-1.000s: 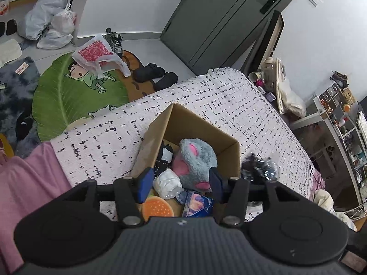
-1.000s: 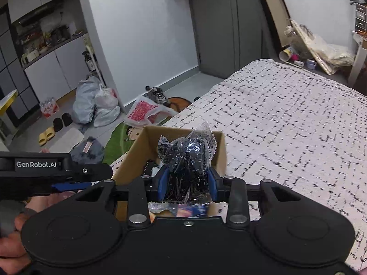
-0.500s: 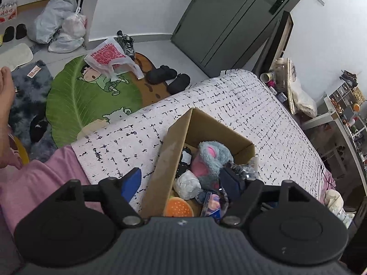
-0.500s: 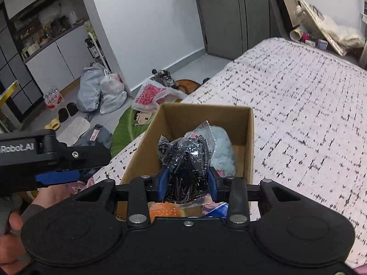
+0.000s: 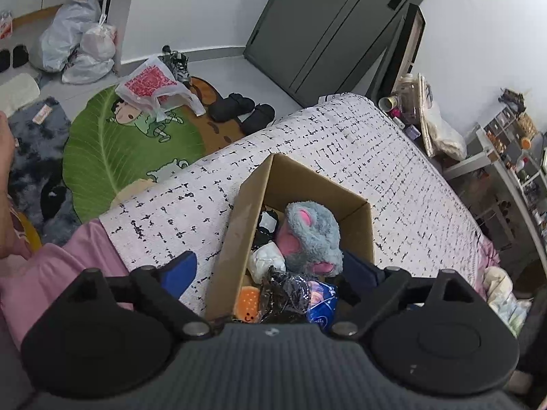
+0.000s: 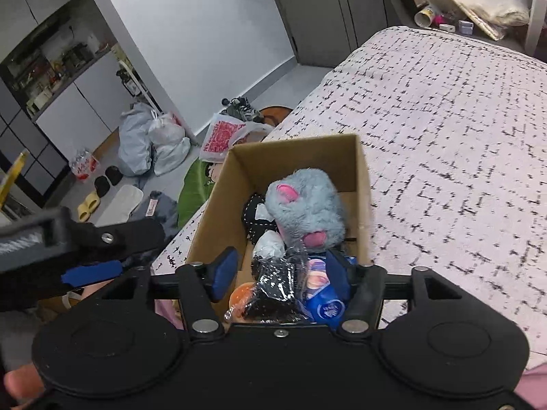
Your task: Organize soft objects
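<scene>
An open cardboard box (image 5: 239,218) (image 6: 218,201) stands on the bed. It holds a grey and pink plush toy (image 5: 311,235) (image 6: 304,205), a white soft bundle (image 5: 266,263), an orange round toy (image 5: 248,304), a blue packet (image 6: 324,304) and a crinkly black plastic-wrapped bundle (image 5: 283,294) (image 6: 277,287). My right gripper (image 6: 280,273) is open just above the black bundle, which lies loose in the box. My left gripper (image 5: 270,273) is open wide, its fingers straddling the box's near end.
The bed (image 6: 444,119) has a white cover with black dashes and a pink sheet (image 5: 68,266) at the near edge. On the floor lie a green leaf rug (image 5: 112,157), plastic bags (image 5: 75,44) and black slippers (image 5: 239,109). Shelves (image 5: 512,157) stand right.
My right gripper has lowered over the box and opened, dropping the black wrapped bundle into it. My left gripper has opened wider and now spans the box's near end.
</scene>
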Demonstrator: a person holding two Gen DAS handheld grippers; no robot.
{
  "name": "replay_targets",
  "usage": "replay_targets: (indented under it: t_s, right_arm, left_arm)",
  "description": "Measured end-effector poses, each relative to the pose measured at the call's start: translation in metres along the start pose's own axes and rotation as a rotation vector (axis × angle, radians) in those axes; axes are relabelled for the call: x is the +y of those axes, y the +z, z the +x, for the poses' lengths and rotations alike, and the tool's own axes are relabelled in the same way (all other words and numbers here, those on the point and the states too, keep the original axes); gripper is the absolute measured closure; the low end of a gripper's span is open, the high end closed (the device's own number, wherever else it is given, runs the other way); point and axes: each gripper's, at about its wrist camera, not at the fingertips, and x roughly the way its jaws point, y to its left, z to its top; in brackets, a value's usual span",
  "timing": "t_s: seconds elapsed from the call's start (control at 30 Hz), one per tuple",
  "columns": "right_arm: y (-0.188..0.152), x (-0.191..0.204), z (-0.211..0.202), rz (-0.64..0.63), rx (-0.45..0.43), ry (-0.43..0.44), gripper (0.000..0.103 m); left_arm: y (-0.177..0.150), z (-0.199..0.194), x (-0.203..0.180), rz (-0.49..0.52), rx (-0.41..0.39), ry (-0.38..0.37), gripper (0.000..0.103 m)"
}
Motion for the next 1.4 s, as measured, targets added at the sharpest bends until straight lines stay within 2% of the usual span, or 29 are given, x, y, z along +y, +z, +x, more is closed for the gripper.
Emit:
replay_targets:
  t_s: [0.07,0.17,0.33,0.67,1.07,1.4]
  right_arm:
    - [0.002,-0.007,-0.011,0.004,-0.010,0.003,0.033]
    - [0.004,-0.016,-0.028,-0.001,-0.028,0.005,0.026]
    - [0.006,-0.035,-0.054,0.007,-0.044,0.007,0.022]
    - [0.006,-0.084,-0.107,0.065,-0.100,-0.001,0.001]
    - [0.001,-0.127,-0.156,0.060,-0.123,-0.023,0.000]
    - [-0.003,-0.142,-0.191,0.022,-0.145,-0.037,0.000]
  left_arm:
    - [-0.002,-0.001,-0.005,0.021,0.001,0.003,0.007]
    - [-0.005,-0.003,-0.013,0.047,0.009,0.003,0.007]
    - [-0.007,-0.008,-0.030,0.085,0.016,0.021,0.007]
    - [-0.018,-0.033,-0.080,0.179,0.011,0.038,0.005]
    - [-0.041,-0.060,-0.138,0.234,0.003,0.051,0.004]
    - [-0.060,-0.076,-0.176,0.288,-0.013,0.064,0.004]
